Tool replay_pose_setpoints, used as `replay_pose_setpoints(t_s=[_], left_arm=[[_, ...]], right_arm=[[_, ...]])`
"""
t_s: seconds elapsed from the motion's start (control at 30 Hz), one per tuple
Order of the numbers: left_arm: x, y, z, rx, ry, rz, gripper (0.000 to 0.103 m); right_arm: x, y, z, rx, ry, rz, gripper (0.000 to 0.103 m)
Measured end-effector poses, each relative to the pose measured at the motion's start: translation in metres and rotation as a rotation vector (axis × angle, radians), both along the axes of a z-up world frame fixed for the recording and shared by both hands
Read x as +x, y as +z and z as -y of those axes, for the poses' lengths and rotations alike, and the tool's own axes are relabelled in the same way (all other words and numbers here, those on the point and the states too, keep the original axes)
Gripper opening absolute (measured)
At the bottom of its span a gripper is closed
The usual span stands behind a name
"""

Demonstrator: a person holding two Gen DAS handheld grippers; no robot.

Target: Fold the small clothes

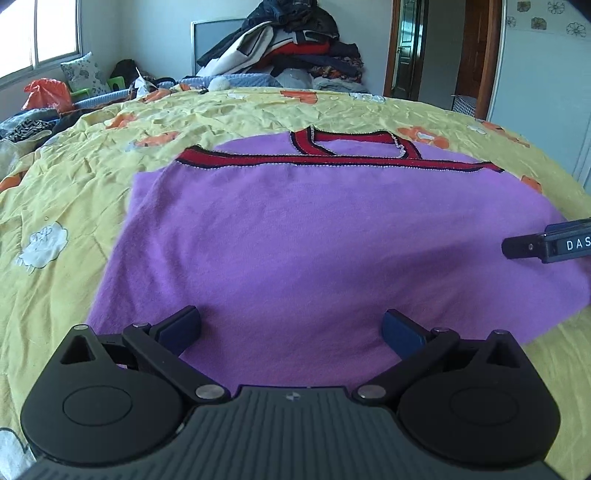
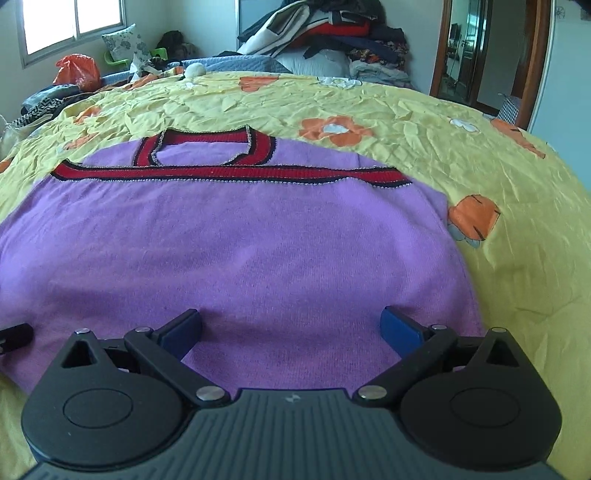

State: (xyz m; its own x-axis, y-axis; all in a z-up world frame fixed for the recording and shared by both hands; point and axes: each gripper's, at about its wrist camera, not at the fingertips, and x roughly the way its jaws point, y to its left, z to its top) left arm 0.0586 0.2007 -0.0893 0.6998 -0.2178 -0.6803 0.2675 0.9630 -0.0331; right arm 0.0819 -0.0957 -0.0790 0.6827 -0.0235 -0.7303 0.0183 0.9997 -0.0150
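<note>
Fingers of both grippers spread wide over the purple sweater [image 1: 280, 236], holding nothing.

Left gripper [image 1: 291, 328] hangs above its near hem on the yellow floral bedspread [image 1: 55, 177]; the right wrist view alone shows the right gripper [image 2: 291, 328] near the sweater's right edge.

The purple garment [image 2: 229, 258] runs off the left edge; the left tool's [image 2: 14, 338] fingertips are cut off.

Soft daylight from window [image 1: 40, 33] (fisheye-bent edges).
</note>
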Motion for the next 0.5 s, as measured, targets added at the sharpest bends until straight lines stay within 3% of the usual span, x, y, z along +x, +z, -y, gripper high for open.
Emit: replay_pose_setpoints(t_s=[0.17,0.23,0.3,0.37,0.5], left_arm=[[-0.002,0.006,-0.022,-0.041,-0.028,-0.015,0.103],[0.005,0.011,-0.043,-0.071,0.01,-0.026,0.103],[0.019,0.015,-0.068,-0.101,0.04,-0.03,0.103],[0.038,0.018,-0.088,-0.077,0.083,-0.043,0.103],[0.079,0.014,-0.129,-0.189,0.1,-0.108,0.103]], right_arm=[[-0.015,0.002,0.002,-0.009,0.025,0.009,0.103],[-0.025,0.007,-0.003,0.017,0.048,0.015,0.103],[-0.038,0.011,-0.015,0.04,0.096,0.047,0.103],[-0.048,0.012,-0.034,0.042,0.132,0.066,0.103],[-0.062,0.008,-0.077,0.046,0.214,0.083,0.103]])
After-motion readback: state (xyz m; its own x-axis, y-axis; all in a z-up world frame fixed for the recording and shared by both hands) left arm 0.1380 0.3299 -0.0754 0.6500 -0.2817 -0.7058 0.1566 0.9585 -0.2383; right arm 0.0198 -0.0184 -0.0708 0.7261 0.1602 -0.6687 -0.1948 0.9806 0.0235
